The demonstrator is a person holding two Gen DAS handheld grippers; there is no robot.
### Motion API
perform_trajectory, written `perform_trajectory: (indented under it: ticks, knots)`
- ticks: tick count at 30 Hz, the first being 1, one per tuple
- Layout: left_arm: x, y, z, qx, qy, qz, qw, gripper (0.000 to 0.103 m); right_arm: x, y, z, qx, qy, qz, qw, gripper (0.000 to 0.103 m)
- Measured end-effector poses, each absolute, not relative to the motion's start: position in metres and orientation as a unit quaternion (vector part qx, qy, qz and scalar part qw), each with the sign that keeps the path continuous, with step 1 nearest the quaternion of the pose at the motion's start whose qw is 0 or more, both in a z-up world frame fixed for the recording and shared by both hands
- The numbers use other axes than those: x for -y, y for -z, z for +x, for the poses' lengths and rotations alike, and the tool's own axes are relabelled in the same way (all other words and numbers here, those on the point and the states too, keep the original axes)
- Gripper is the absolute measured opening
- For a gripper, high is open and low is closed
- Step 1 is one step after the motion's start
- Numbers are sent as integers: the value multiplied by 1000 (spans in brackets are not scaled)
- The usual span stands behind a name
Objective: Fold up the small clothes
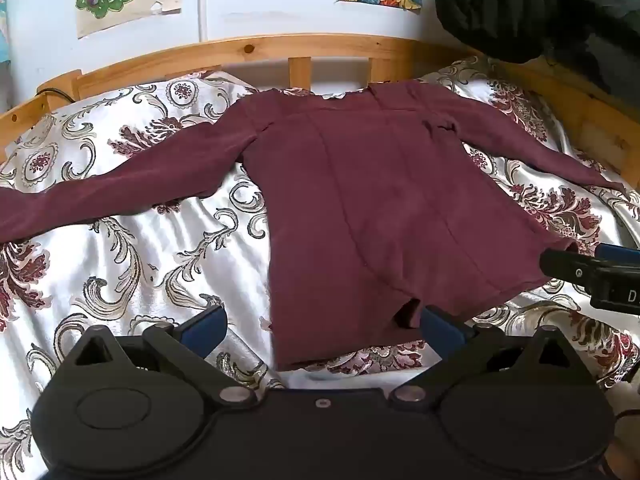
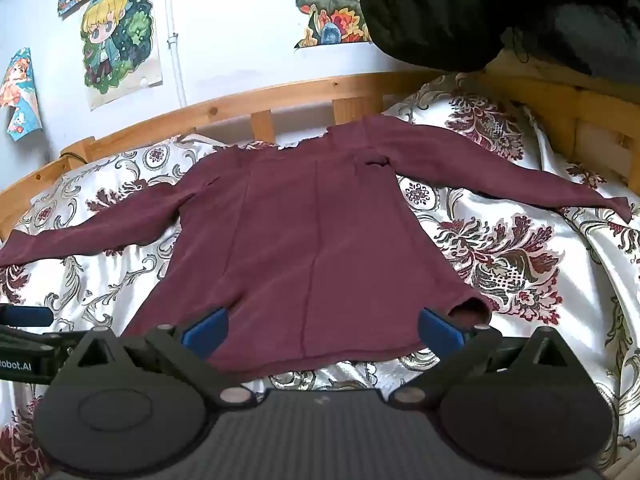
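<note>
The shirt (image 1: 360,200) lies spread flat on the bed (image 1: 132,264), filling the middle of both frames, collar at the top by the headboard (image 1: 248,50), sleeves out to the left and right edges, hem at the bottom just ahead of the grippers. No fold is made yet.

The left gripper (image 1: 320,326) has its fingers (image 1: 202,330) released, spread wide on either side of the hem's left half and grasping nothing. The right gripper (image 2: 322,330) is likewise spread wide over the hem's right part, holding nothing.

Risks, as I judge them:
- The bedcover looks slick and loose, so a low pinch could catch it along with the shirt and drag both.
- The hem is rumpled and opens into a small pocket at lower right, so a finger may grab one layer only, and the fold would come out skewed.
- Uneven lifting by the two grippers would twist the body.
- The outstretched sleeves may trail and bunch.
</note>
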State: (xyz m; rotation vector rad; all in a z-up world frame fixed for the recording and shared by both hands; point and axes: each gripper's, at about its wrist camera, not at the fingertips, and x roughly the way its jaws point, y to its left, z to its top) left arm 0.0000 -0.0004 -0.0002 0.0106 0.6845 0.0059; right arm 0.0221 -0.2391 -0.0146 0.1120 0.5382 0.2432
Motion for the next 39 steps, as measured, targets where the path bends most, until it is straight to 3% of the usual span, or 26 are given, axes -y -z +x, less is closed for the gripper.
perform_trajectory:
  ticks: [39]
  knots:
    - [-2,2,0,-339,-2,-3,941,102,238,20,26,-284,-122,73,948,103]
